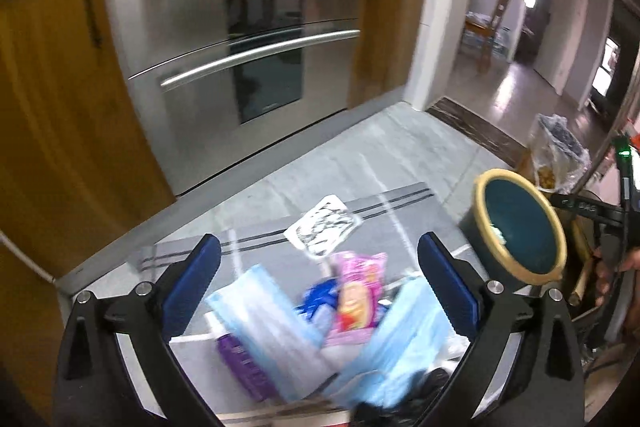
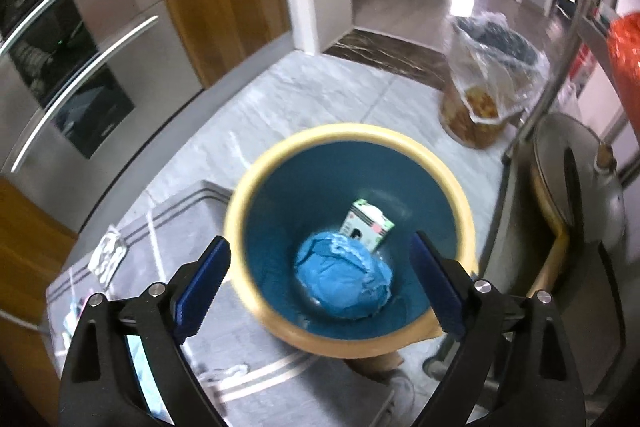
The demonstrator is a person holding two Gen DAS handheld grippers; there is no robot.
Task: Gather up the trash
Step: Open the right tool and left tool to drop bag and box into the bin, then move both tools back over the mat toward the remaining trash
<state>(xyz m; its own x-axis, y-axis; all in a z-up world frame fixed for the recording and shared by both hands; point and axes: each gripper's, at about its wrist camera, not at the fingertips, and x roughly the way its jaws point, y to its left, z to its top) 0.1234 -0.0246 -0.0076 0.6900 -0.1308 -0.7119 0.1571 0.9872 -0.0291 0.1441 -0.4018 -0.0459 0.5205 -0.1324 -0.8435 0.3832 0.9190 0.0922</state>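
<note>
A teal bin with a cream rim [image 2: 460, 187] stands on the floor; it also shows in the left wrist view [image 1: 520, 223]. Inside lie a crumpled blue wad [image 2: 344, 279] and a small white carton [image 2: 366, 227]. My right gripper [image 2: 320, 279] is open and empty above the bin's mouth. My left gripper [image 1: 320, 283] is open and empty above a pile of trash on a grey rug [image 1: 400, 203]: a pink snack wrapper [image 1: 358, 291], light blue packets [image 1: 264, 323], a purple wrapper [image 1: 244, 363] and a black-and-white wrapper [image 1: 324, 225].
A steel double oven [image 1: 240, 39] and wooden cabinets [image 1: 52, 107] stand behind the rug. A clear plastic bag over a basket [image 2: 484, 83] sits to the right of the bin. A grey kettle [image 2: 580, 187] on a wooden stand is at the far right. A doorway [image 2: 400, 7] opens behind.
</note>
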